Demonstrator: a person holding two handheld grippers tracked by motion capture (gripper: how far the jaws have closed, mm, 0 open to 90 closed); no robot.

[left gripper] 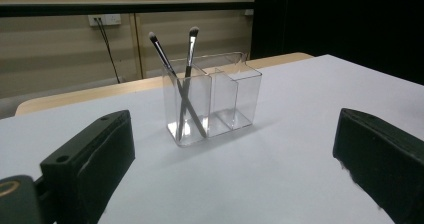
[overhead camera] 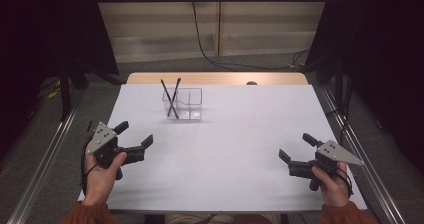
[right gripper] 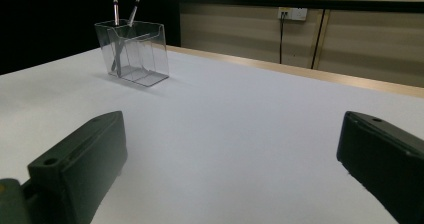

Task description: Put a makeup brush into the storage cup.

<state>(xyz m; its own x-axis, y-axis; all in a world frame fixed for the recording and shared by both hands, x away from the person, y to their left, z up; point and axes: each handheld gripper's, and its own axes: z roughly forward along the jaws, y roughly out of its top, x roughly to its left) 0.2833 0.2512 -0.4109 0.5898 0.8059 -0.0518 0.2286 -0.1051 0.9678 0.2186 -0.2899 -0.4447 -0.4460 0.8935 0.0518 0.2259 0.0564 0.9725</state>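
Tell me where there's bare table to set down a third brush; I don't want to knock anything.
The broad white stretch between the left gripper and right gripper is bare, as is the table right of the clear organizer. The only crowded spot is the organizer's left compartment, where two brushes cross.

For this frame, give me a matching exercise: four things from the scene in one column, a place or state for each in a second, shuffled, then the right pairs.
Things
1. two makeup brushes
2. clear organizer
3. left gripper
4. right gripper

Places or states
A. open, held at the table's near right
B. crossed, leaning in one end compartment
C. open, held at the table's near left
D. standing on the far part of the white table

Pairs: 1-B, 2-D, 3-C, 4-A
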